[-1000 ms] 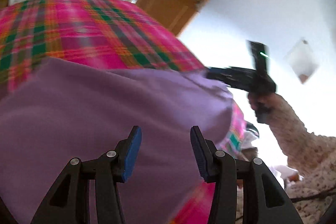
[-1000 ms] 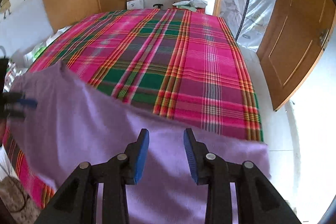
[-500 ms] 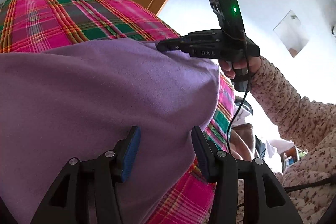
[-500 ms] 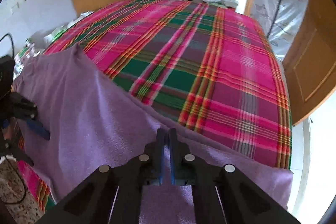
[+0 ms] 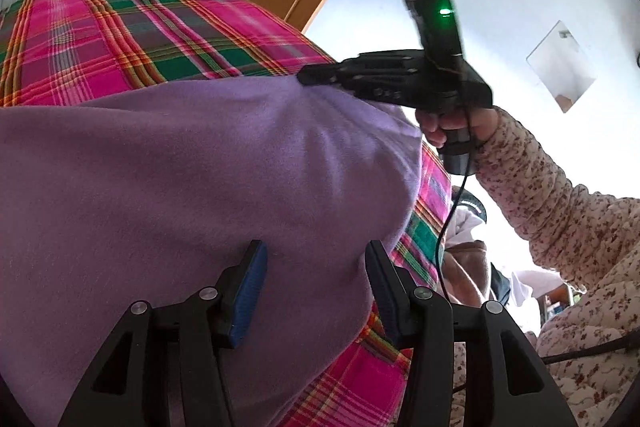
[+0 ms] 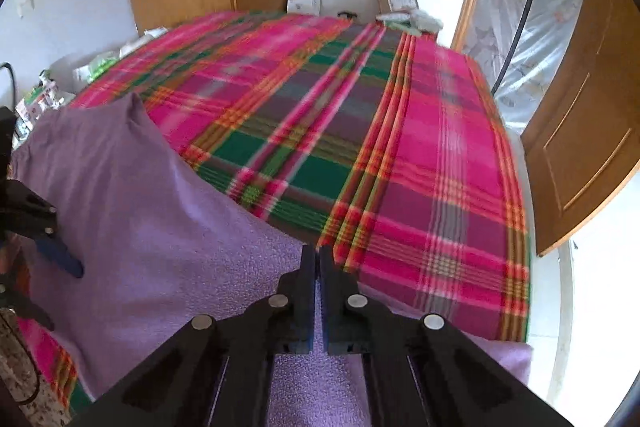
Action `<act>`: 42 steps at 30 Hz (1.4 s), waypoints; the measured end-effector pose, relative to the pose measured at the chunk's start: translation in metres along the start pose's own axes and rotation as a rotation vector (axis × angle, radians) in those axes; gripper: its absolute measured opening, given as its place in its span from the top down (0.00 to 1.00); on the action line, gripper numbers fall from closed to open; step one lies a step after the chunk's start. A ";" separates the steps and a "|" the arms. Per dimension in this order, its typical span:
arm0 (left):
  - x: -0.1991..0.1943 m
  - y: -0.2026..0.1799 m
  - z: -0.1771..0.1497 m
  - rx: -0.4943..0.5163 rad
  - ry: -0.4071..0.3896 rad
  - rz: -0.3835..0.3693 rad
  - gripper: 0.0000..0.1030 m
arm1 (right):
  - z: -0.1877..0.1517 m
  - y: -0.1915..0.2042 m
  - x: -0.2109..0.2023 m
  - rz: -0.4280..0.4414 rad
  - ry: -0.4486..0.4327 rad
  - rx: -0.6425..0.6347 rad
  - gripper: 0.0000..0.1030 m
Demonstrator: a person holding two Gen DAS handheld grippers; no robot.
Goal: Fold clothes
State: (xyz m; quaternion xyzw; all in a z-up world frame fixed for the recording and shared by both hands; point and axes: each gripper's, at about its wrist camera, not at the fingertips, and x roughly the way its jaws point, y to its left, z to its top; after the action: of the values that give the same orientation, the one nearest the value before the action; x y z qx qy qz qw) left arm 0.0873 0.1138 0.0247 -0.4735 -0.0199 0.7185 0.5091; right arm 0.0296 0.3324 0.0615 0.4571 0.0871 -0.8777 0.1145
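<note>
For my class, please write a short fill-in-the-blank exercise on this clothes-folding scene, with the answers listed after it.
1. The purple garment lies on a bed cover with a ____ pattern.
2. The right gripper is ____ on the garment's edge.
3. The left gripper has its jaws ____.
4. The door is made of ____.

Missing words: plaid; shut; open; wood

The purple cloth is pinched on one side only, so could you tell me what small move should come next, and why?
Probably shutting the left tongs on the purple cloth. They stand open with the fabric between their blue pads, while the right tongs are already shut on the cloth's far edge above the plaid bedspread. Both sides need a grip before a fold can be carried over.
</note>
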 end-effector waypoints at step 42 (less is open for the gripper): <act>-0.012 -0.039 -0.009 0.062 -0.067 -0.024 0.48 | -0.161 -0.040 -0.099 -0.042 -0.210 0.494 0.89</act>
State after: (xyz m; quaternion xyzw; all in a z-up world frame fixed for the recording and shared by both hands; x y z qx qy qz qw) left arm 0.1221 0.1194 0.0481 -0.4329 -0.0204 0.7281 0.5311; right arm 0.2002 0.4240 0.0537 0.3758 -0.1324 -0.9171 -0.0105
